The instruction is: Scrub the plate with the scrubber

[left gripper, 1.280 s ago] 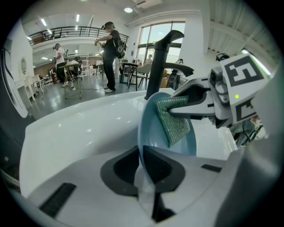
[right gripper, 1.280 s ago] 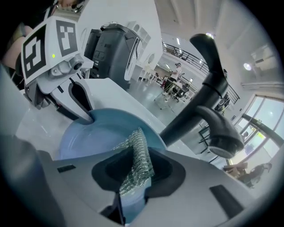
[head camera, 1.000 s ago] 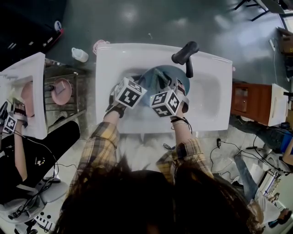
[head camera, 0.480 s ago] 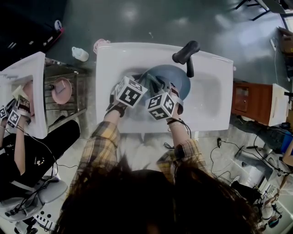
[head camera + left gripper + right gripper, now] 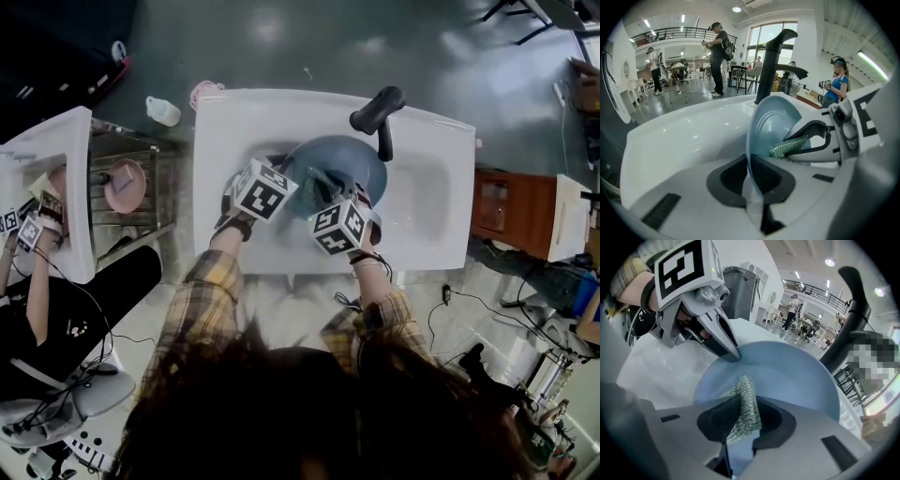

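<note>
A blue plate [image 5: 352,159] stands tilted on its edge in the white sink [image 5: 234,122], below the black faucet [image 5: 378,111]. My left gripper [image 5: 750,176] is shut on the plate's rim [image 5: 771,126], which runs between its jaws. My right gripper [image 5: 743,420] is shut on a green mesh scrubber [image 5: 743,404], and the scrubber lies against the plate's inner face [image 5: 787,380]. The left gripper view shows the scrubber [image 5: 787,147] touching the plate low down. In the head view both grippers sit side by side at the plate's near side, left [image 5: 292,178] and right [image 5: 319,185].
The faucet [image 5: 771,65] rises just behind the plate. A white bottle [image 5: 164,112] lies on the floor beyond the sink's left corner. A rack with a pink plate [image 5: 125,185] and another person [image 5: 37,225] at a second sink are at the left. A wooden cabinet [image 5: 506,211] stands right.
My right gripper has slid with the scrubber across the plate, first left, then back towards me. The left gripper has kept its hold on the rim.
</note>
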### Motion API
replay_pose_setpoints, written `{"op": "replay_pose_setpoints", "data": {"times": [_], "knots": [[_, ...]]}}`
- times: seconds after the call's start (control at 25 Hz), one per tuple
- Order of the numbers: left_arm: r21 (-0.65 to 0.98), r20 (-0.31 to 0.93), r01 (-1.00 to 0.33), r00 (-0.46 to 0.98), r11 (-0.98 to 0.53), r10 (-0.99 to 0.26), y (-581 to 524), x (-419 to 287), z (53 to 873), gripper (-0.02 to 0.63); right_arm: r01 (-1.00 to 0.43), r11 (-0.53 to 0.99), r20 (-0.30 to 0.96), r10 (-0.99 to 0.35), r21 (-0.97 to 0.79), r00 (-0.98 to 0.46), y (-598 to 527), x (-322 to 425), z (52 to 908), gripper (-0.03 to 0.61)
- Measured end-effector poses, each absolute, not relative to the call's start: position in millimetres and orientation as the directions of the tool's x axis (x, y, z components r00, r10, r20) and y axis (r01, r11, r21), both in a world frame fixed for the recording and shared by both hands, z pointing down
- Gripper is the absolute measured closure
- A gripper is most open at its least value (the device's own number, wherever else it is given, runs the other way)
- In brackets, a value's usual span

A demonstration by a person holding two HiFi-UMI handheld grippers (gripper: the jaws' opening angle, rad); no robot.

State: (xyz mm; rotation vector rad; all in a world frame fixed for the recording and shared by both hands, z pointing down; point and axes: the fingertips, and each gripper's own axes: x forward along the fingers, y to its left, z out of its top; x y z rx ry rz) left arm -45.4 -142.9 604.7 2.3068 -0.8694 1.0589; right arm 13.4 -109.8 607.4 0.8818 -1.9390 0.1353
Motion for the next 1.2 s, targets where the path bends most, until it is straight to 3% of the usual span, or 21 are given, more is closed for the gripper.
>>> {"op": "replay_pose_setpoints", "data": {"times": [0.6,1.04,1.2], "knots": [[0.132,0.812,-0.738,0.463,-0.662,-0.355,-135.4,-50.6,604.4,0.586,-0.64,0.717,0.835,-0.509,0.278,-0.208,-102.6,78.8,602.8,0.474],[0.073,0.823,-0.747,0.419,-0.661,-0.383,-135.2,-51.8,603.1,0.583,-0.659,0.708,0.825,-0.514,0.253,-0.236,-109.7,78.4,577.6,0.477],[0.048,0.818,-0.754,0.406,-0.655,-0.407,-137.4,-55.3,597.5,0.513,-0.662,0.708,0.806,-0.528,0.246,-0.265,-113.5,69.5,562.4,0.477]]}}
